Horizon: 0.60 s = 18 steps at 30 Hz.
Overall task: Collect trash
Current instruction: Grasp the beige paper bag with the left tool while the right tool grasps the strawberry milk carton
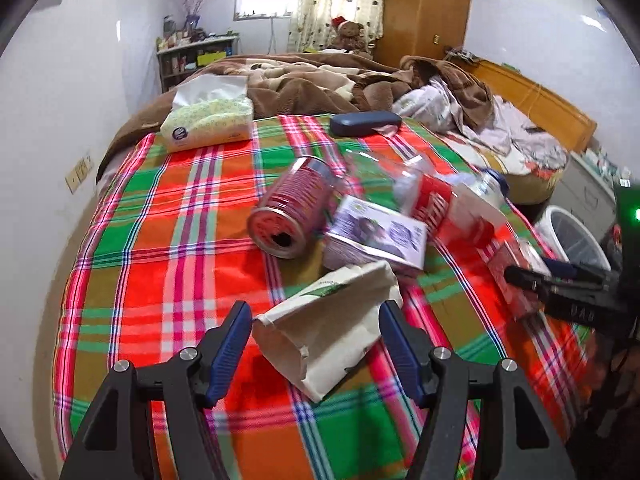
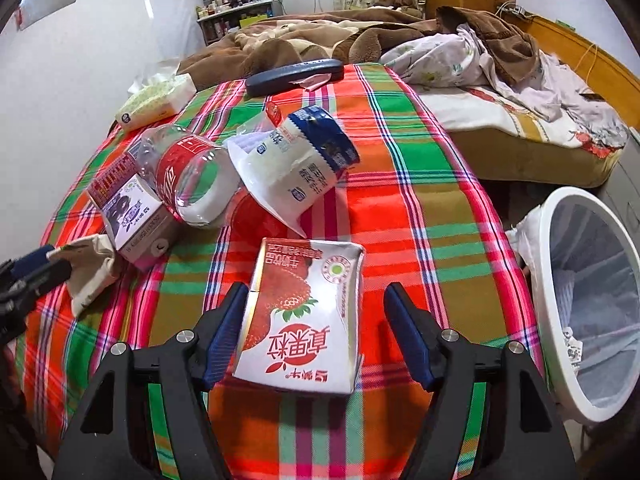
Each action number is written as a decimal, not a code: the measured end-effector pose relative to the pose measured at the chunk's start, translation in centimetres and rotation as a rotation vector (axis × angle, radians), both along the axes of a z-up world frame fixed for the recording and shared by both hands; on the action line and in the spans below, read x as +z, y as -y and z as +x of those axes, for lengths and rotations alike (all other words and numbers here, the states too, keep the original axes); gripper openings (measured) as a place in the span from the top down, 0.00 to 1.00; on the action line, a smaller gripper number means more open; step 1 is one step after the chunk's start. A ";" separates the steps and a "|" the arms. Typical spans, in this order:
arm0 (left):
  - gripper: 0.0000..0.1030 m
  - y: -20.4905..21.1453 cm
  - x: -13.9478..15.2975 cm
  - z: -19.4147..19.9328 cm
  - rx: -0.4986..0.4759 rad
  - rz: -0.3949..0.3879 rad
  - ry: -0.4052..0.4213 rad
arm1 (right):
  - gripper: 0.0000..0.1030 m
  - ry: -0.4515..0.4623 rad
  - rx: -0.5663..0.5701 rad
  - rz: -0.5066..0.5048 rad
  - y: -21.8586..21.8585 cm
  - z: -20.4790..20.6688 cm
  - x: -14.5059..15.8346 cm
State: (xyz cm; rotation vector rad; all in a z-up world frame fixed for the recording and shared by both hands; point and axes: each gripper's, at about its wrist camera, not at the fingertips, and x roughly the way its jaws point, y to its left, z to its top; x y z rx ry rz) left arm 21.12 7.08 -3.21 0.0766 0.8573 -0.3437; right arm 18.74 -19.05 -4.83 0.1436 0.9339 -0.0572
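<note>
A crumpled white paper bag (image 1: 332,332) lies on the plaid bedspread (image 1: 168,240). My left gripper (image 1: 314,308) stands open around it, a narrow gap showing at the left pad. A red strawberry milk carton (image 2: 304,312) lies flat between the pads of my right gripper (image 2: 316,290). The left pad is against the carton's edge and the right pad stands clear of it, so the gripper is open. Further up the cloth are a red can (image 1: 292,212), a purple carton (image 1: 376,236), a clear bottle with a red label (image 2: 188,176) and a white and blue milk pouch (image 2: 296,160).
A white bin (image 2: 592,300) with a liner stands on the floor off the bed's right edge. A tissue pack (image 1: 208,120) and a dark blue case (image 1: 364,122) lie toward the rumpled brown blanket (image 1: 304,84). A wall runs along the bed's left side.
</note>
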 end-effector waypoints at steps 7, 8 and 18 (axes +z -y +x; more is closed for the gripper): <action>0.36 2.6 0.1 -2.7 -0.055 -0.008 -0.018 | 0.46 0.007 -0.008 0.014 1.0 -0.6 0.0; 0.36 2.9 0.1 -3.1 -0.069 -0.018 -0.024 | 0.46 0.008 -0.008 0.014 1.1 -0.6 0.0; 0.34 5.3 0.5 -4.0 -0.111 0.011 0.009 | 0.46 0.009 -0.009 0.032 2.4 -1.1 -0.1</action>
